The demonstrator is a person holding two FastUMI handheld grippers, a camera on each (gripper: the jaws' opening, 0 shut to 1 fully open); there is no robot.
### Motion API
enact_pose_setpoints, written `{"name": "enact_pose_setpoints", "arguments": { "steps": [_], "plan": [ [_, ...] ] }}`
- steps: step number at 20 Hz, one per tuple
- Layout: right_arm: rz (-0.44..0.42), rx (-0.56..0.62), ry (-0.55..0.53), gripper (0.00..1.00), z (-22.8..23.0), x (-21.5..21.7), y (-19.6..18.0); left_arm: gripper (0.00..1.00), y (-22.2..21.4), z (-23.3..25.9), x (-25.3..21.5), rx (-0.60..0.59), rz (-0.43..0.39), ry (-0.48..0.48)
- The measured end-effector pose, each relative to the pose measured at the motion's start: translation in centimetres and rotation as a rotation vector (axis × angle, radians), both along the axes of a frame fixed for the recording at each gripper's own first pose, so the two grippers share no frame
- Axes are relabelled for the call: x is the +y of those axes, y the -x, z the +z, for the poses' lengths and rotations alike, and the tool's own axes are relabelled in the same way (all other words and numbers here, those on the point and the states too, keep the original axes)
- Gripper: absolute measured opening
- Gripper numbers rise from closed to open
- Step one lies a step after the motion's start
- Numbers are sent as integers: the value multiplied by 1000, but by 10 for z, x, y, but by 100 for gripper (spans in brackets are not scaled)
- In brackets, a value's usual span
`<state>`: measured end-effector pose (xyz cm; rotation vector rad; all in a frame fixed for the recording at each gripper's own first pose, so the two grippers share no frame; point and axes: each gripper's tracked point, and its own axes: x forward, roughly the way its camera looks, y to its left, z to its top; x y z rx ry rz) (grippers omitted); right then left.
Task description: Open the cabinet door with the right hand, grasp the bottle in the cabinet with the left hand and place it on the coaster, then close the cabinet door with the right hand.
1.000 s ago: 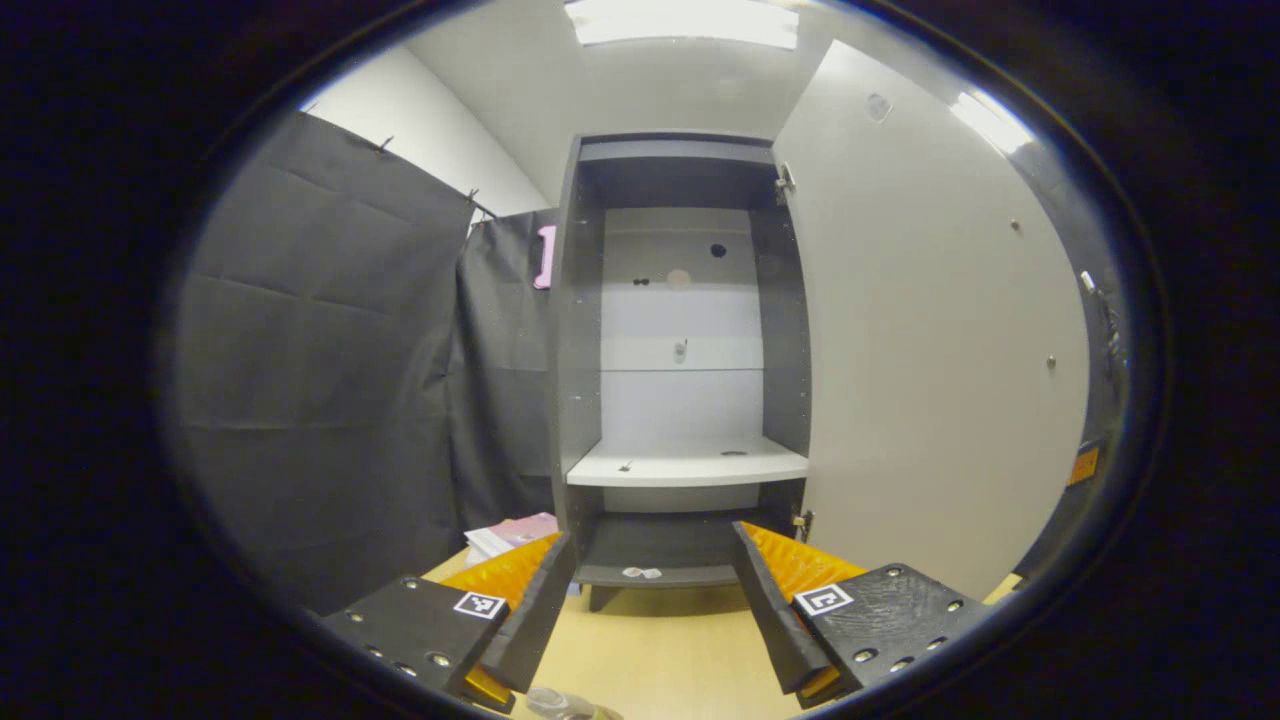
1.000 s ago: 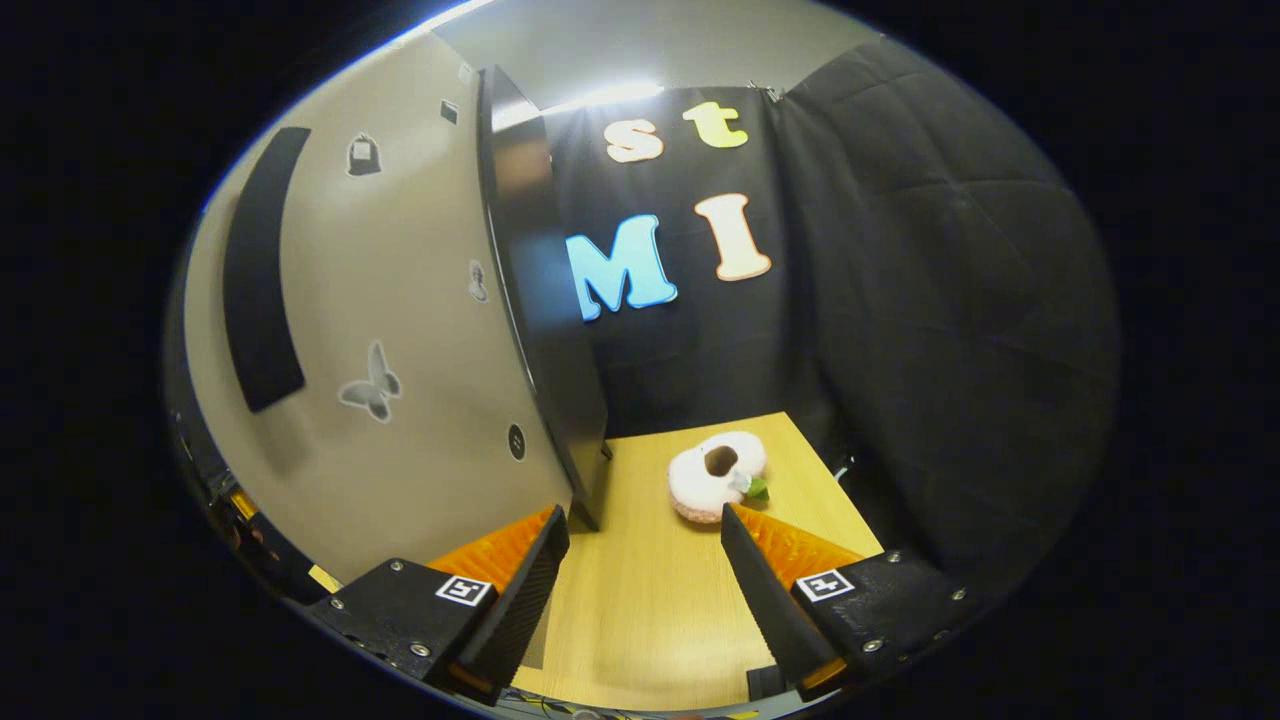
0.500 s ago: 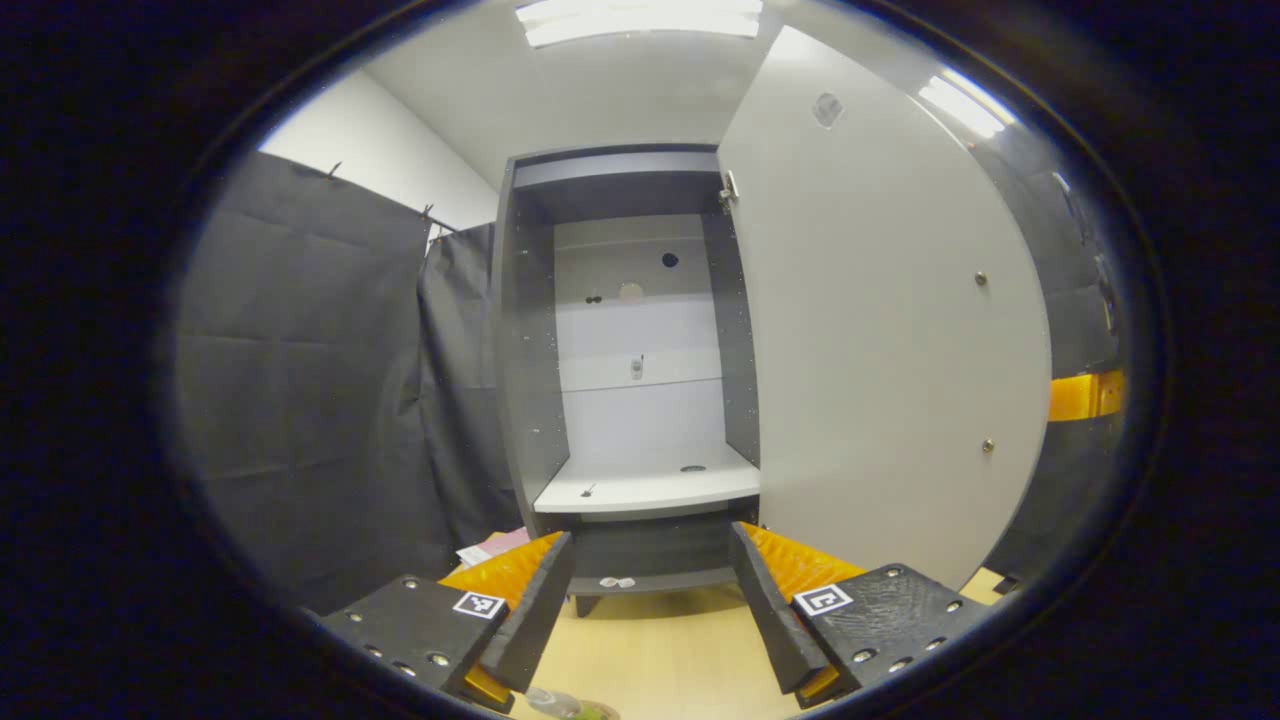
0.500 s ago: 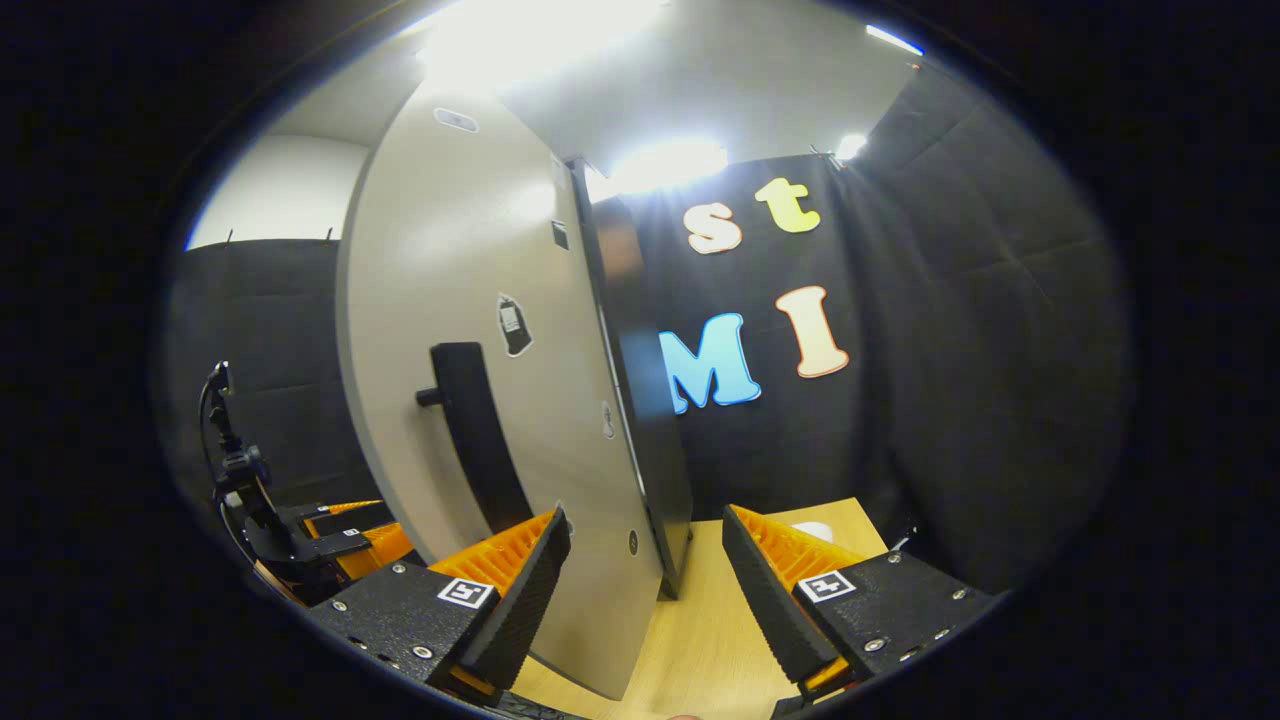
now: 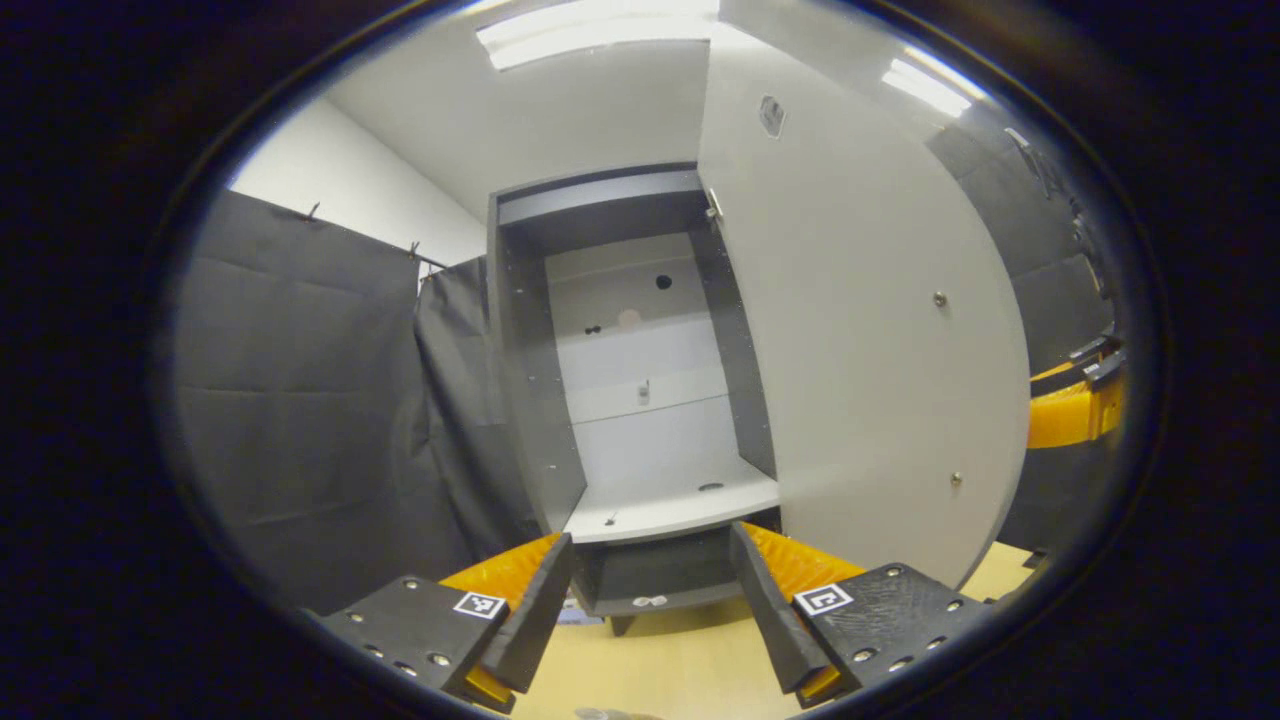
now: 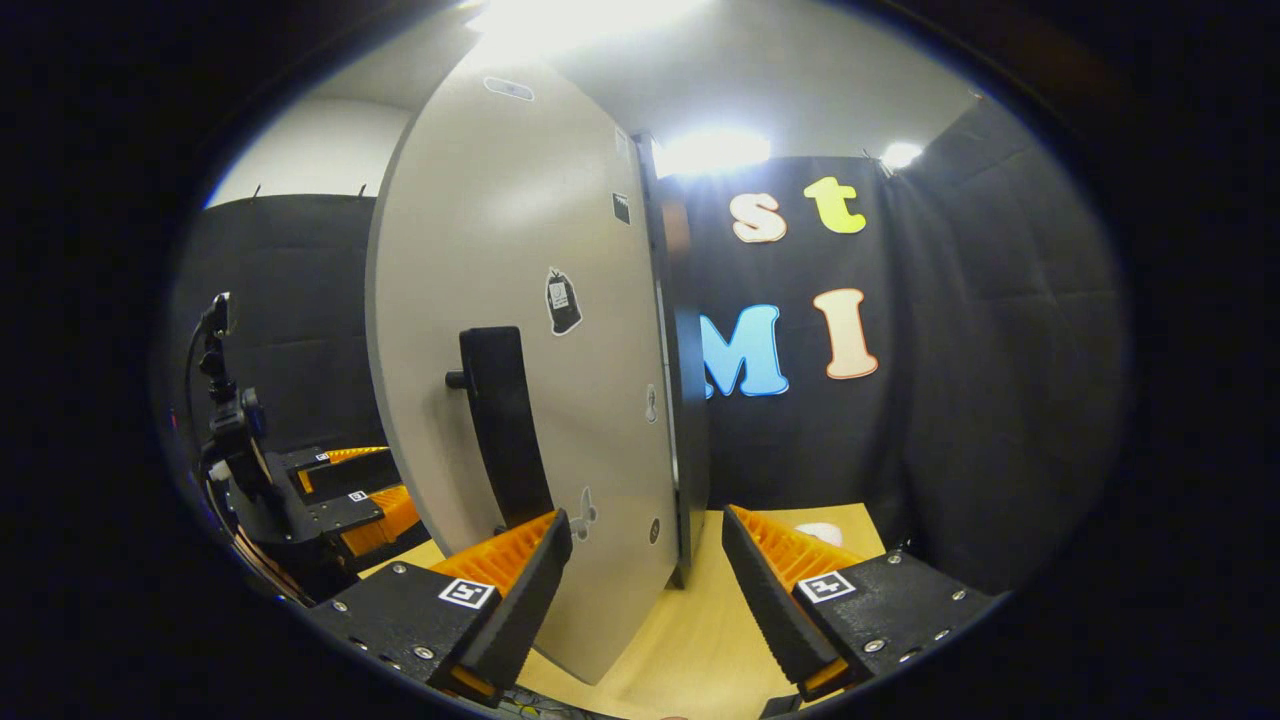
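Grey cabinet door half-open, facing right gripper

A pale wooden bench carries the scene; black cloth hangs as the booth's wall. Ceiling light panels glow overhead; a white wall rises above the cloth.

In the left gripper view we are seeing the cabinet door covering the right side of the cabinet, and something small and clear being cut off at the bottom edge. In the right gripper view a pale object is lying half hidden behind our right gripper.
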<state>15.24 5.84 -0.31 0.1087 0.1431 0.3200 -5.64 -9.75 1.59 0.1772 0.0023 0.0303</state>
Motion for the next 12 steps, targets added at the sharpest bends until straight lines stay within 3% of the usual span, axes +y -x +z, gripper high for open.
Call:
{"name": "enact_pose_setpoints", "arguments": {
  "steps": [2,3,5,6,7,9,11,12],
  "plan": [
    [18,9,-10,94,1,16,2,88,-3,-6,19,12,18,30],
    [17,11,-6,89,2,20,2,89,-4,-9,29,22,25,45],
    [12,8,5,94,5,29,0,89,-4,-12,49,31,43,46],
    [12,13,3,89,4,35,0,89,-5,-11,58,27,47,42],
    [14,18,1,94,4,39,-3,88,-7,-11,61,27,39,44],
    [14,11,10,89,8,48,-13,89,-5,-18,70,31,31,49],
    [10,-4,12,94,16,62,-13,89,-6,-16,75,25,22,57],
    [7,-8,12,89,17,69,-15,89,-7,-13,78,21,20,52]
  ]
}}
